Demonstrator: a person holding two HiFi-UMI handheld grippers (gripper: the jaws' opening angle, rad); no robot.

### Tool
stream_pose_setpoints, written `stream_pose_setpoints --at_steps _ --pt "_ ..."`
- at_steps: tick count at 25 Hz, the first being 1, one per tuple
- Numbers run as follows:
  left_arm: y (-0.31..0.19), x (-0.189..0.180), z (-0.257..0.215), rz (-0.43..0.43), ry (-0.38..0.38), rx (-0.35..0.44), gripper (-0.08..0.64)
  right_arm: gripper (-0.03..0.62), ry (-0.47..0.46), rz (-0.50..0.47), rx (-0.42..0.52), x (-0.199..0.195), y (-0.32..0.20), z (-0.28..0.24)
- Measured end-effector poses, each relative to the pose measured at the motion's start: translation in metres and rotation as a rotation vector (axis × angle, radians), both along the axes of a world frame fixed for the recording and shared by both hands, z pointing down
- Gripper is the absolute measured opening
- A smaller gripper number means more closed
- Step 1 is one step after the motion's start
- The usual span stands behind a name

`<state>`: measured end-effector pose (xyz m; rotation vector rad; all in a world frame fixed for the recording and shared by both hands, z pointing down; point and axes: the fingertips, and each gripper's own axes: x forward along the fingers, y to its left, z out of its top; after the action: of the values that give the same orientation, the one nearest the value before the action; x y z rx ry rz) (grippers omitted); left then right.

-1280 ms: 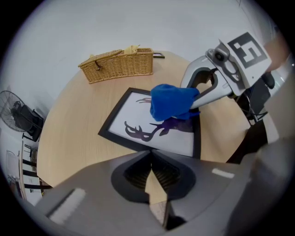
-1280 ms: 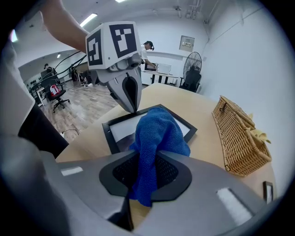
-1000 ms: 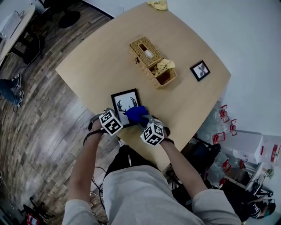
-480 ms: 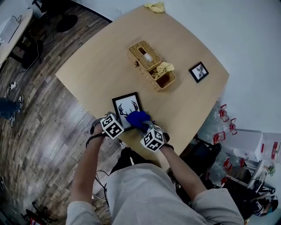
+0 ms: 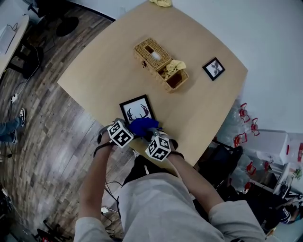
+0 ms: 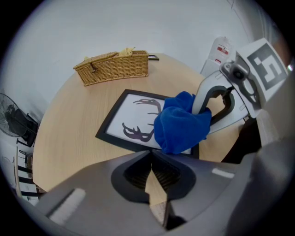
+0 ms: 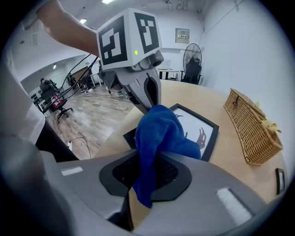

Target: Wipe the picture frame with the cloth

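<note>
Two jaws of the right gripper pinch the blue cloth, whose bunched bulk rests on the picture frame's near corner. Jaws of the left gripper are pressed together, empty, just beside the frame at the table's near edge.

The blue cloth hides the picture frame's near corner; the head view's top edge crops a yellow rag; the small frame's print is too small to tell.
</note>
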<state>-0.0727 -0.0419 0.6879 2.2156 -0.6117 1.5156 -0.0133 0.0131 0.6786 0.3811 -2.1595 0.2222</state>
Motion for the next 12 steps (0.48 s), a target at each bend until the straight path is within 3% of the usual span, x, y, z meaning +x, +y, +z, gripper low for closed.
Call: stream_pose_setpoints --at_steps 12 --pt "0.0005 0.0009 0.0013 0.006 -0.004 0.018 0.054 0.057 0.012 -0.038 -0.066 -0.0012 -0.0044 0.0026"
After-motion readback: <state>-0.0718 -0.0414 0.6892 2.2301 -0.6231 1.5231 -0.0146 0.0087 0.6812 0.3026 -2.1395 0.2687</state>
